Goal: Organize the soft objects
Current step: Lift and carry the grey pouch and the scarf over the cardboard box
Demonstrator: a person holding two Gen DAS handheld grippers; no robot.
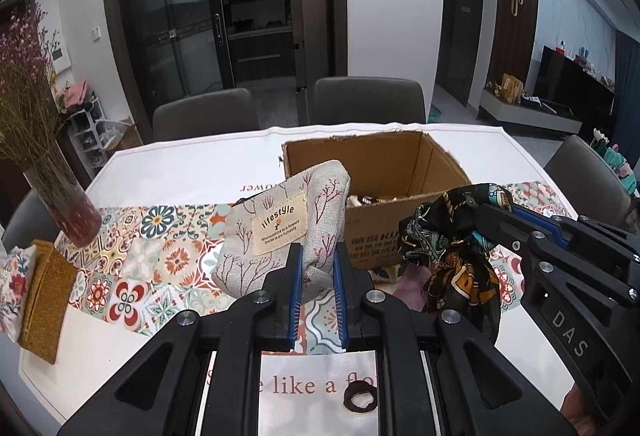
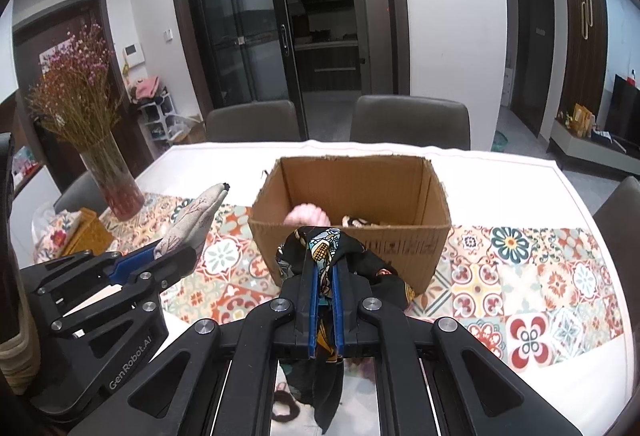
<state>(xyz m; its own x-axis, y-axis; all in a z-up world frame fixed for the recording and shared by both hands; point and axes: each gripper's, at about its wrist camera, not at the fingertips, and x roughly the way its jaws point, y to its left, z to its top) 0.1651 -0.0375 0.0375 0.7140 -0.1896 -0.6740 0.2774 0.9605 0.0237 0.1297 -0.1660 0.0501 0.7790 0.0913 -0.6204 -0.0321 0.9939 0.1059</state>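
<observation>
The left gripper [image 1: 318, 268] squeezes a gray pouch [image 1: 280, 236] between its jaws; the right gripper [image 2: 325, 276] pinches a dark scarf [image 2: 320, 248], both before the cardboard box [image 2: 352, 244]

The cardboard box [image 1: 400, 236] hides most of its contents behind its near wall; only pale scraps show, too small to identify. Its printed side lettering is blurred. The tabletop [image 1: 180, 163] slogan is partly covered by the left hand-held gripper [image 1: 318, 268]. The scarf's [image 2: 320, 248] lower end runs off the bottom edge of the right wrist view.
</observation>
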